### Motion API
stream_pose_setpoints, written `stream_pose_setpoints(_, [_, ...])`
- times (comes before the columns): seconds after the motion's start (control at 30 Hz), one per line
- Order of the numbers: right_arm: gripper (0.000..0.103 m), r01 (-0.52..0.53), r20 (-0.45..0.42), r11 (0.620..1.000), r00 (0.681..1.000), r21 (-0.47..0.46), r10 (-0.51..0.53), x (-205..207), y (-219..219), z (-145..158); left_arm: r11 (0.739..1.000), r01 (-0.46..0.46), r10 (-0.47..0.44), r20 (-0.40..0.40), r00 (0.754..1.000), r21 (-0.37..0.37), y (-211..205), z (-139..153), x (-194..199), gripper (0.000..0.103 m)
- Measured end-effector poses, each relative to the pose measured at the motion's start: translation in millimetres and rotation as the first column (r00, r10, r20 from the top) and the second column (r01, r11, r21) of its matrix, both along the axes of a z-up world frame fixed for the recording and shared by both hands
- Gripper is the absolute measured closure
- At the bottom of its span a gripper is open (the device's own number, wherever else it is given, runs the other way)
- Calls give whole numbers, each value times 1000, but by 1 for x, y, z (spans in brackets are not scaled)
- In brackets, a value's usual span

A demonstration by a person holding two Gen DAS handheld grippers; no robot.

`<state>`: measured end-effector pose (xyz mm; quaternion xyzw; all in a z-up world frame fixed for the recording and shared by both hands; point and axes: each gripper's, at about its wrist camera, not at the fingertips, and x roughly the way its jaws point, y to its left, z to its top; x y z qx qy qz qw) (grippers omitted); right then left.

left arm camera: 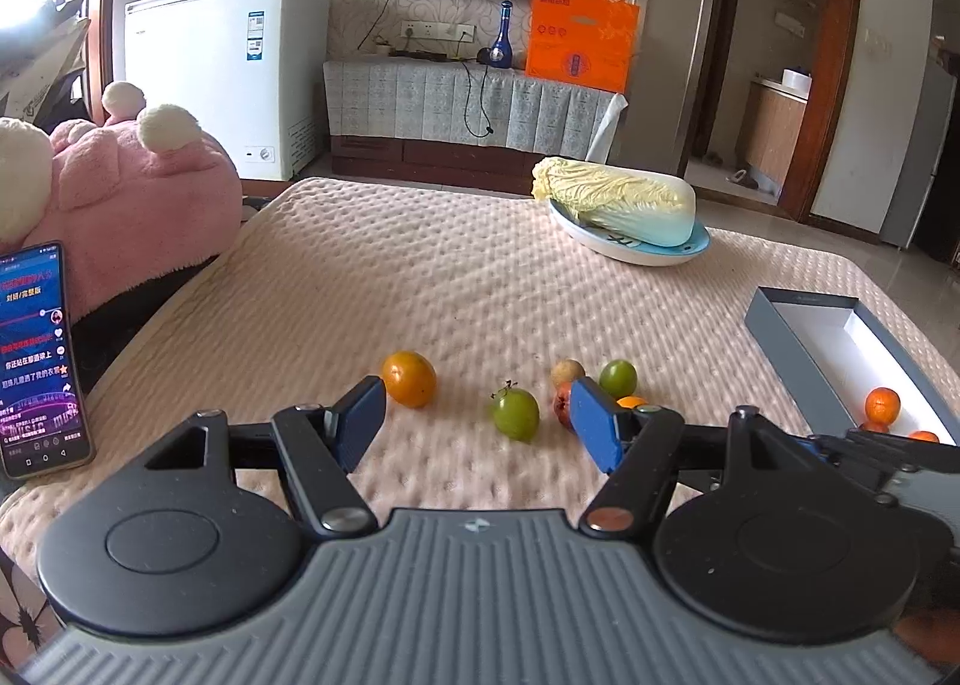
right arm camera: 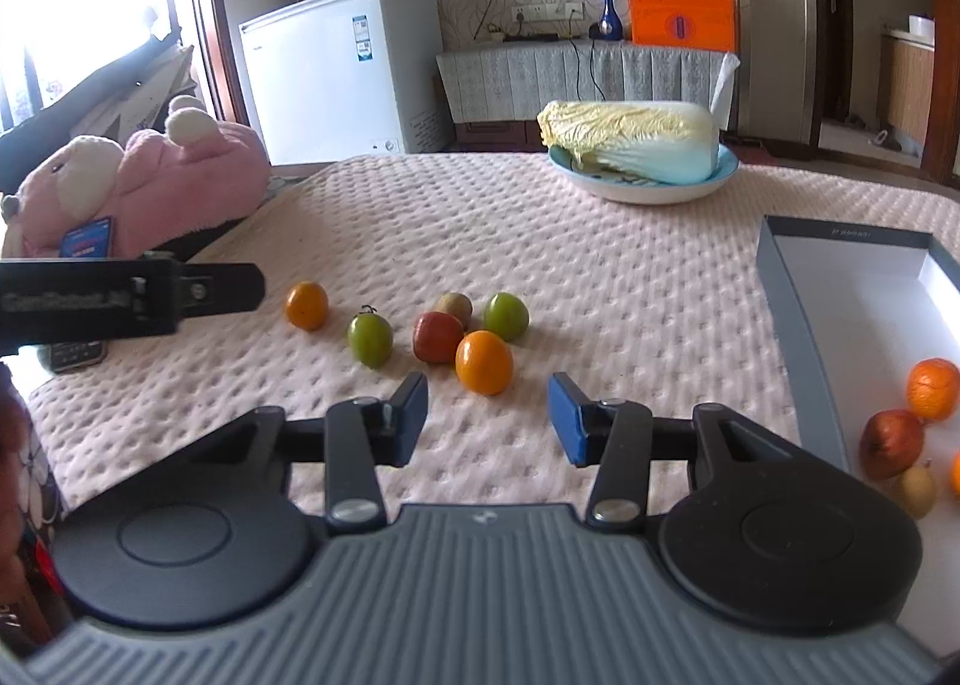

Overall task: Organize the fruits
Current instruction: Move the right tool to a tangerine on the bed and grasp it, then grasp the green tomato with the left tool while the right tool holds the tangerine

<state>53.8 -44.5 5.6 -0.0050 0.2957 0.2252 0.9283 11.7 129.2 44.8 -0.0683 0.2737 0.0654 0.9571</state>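
Several small fruits lie on the pink quilted table. In the left wrist view my left gripper is open, with a green tomato just beyond the gap between its fingers and an orange fruit past the left finger. A red fruit, a brown one and a second green one sit by the right finger. In the right wrist view my right gripper is open and empty, just short of an orange fruit. The grey box at the right holds several fruits, among them an orange.
A napa cabbage lies in a blue-rimmed dish at the far side. A pink plush toy and a lit phone stand at the left edge. The left gripper's body shows at the left of the right wrist view.
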Motion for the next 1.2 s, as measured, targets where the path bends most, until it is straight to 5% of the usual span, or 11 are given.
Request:
stream_pose_setpoints(0.67, [57, -28, -44, 995, 999, -92, 24, 43, 40, -28, 999, 36, -36, -79, 996, 2, 18, -24, 17, 30])
stream_pose_setpoints(0.77, [65, -21, -46, 994, 999, -109, 16, 46, 44, -31, 999, 47, -47, -75, 996, 6, 19, -25, 17, 30])
stream_pose_setpoints(0.8, [70, -17, -44, 994, 999, -106, 12, 47, 45, -31, 999, 52, -51, -72, 996, 6, 18, -25, 16, 30])
stream_pose_setpoints(1.2, [71, -22, -111, 992, 994, -123, 8, 34, 22, -18, 996, 85, -86, -94, 992, -15, 0, -39, 41, 37])
